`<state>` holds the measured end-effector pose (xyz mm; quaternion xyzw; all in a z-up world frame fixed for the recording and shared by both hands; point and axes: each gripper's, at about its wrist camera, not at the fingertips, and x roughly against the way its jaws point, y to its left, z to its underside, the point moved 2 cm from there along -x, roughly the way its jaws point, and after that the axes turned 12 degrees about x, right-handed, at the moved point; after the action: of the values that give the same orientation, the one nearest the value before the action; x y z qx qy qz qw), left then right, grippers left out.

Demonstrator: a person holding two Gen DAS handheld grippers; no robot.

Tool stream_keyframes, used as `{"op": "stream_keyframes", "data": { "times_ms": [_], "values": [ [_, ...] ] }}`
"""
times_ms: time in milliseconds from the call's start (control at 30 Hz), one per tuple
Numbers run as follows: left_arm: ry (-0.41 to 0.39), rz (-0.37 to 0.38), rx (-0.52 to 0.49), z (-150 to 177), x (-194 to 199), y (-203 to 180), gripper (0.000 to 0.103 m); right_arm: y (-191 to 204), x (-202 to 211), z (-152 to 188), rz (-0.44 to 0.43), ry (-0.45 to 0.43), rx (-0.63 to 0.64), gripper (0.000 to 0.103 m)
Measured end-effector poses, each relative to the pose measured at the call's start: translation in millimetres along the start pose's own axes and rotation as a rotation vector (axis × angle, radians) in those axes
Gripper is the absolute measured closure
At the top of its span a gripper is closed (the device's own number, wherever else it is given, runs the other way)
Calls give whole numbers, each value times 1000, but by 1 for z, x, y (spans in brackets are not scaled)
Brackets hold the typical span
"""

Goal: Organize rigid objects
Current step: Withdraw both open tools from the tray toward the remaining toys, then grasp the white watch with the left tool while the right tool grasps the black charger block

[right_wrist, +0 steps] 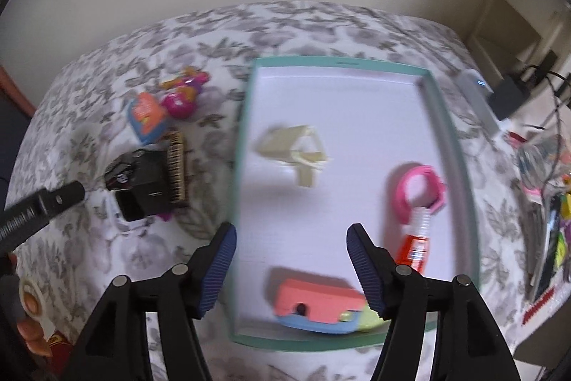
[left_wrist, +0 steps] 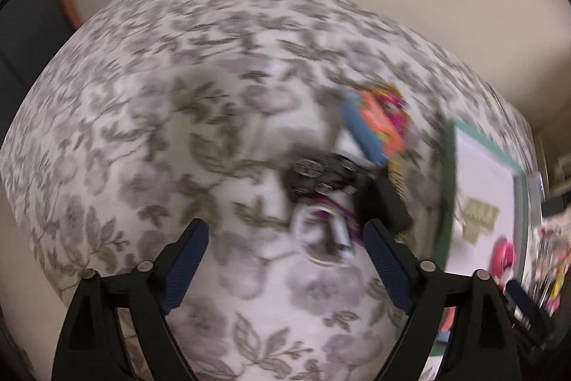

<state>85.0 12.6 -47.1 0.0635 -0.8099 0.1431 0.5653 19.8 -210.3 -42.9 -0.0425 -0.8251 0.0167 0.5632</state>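
A teal-rimmed tray [right_wrist: 442, 116] with a white floor lies on the floral cloth. In it are a cream toy house [right_wrist: 296, 145], a pink ring toy with an orange handle [right_wrist: 417, 202] and a coral-and-blue block toy [right_wrist: 317, 306]. My right gripper [right_wrist: 291, 238] is open and empty above the tray's near part. Left of the tray lies a pile: a black toy car [right_wrist: 123, 175], a black block [right_wrist: 150, 191], a brush [right_wrist: 176, 166], an orange-blue toy [right_wrist: 146, 116] and a magenta ball [right_wrist: 180, 104]. My left gripper [left_wrist: 285, 238] is open and empty, just short of the black car [left_wrist: 317, 175] and a white-purple toy [left_wrist: 321, 227]. The left wrist view is blurred.
The tray's edge [left_wrist: 446, 202] shows at the right of the left wrist view. Cables, a grey device [right_wrist: 478, 99] and colourful clutter [right_wrist: 549, 220] lie right of the tray. A beige wall stands behind the table. The left gripper's finger [right_wrist: 43, 202] shows at the left.
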Motion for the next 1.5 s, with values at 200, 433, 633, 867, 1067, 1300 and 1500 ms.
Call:
{"op": "stream_keyframes", "data": {
  "times_ms": [200, 433, 633, 867, 1067, 1300, 1500],
  "values": [
    [-14, 1, 119, -20, 1, 41, 8, 28, -9, -9, -62, -14, 22, 26],
    [-22, 27, 184, -29, -6, 58, 5, 60, -19, -24, -146, -42, 35, 22],
    [40, 29, 137, -26, -21, 47, 5, 78, -29, -35, -166, -49, 69, 22],
    [129, -3, 97, -18, -46, 38, 5, 86, -43, -38, -167, -34, 81, 23],
    [171, -8, 100, -13, -59, 35, 7, 90, -51, -39, -165, -30, 103, 37],
    [198, -24, 79, -9, -69, 30, 25, 95, -55, -41, -182, -37, 115, 54],
    [209, 2, 88, -10, -70, 32, 27, 95, -58, -43, -220, -45, 89, 65]
  ]
}}
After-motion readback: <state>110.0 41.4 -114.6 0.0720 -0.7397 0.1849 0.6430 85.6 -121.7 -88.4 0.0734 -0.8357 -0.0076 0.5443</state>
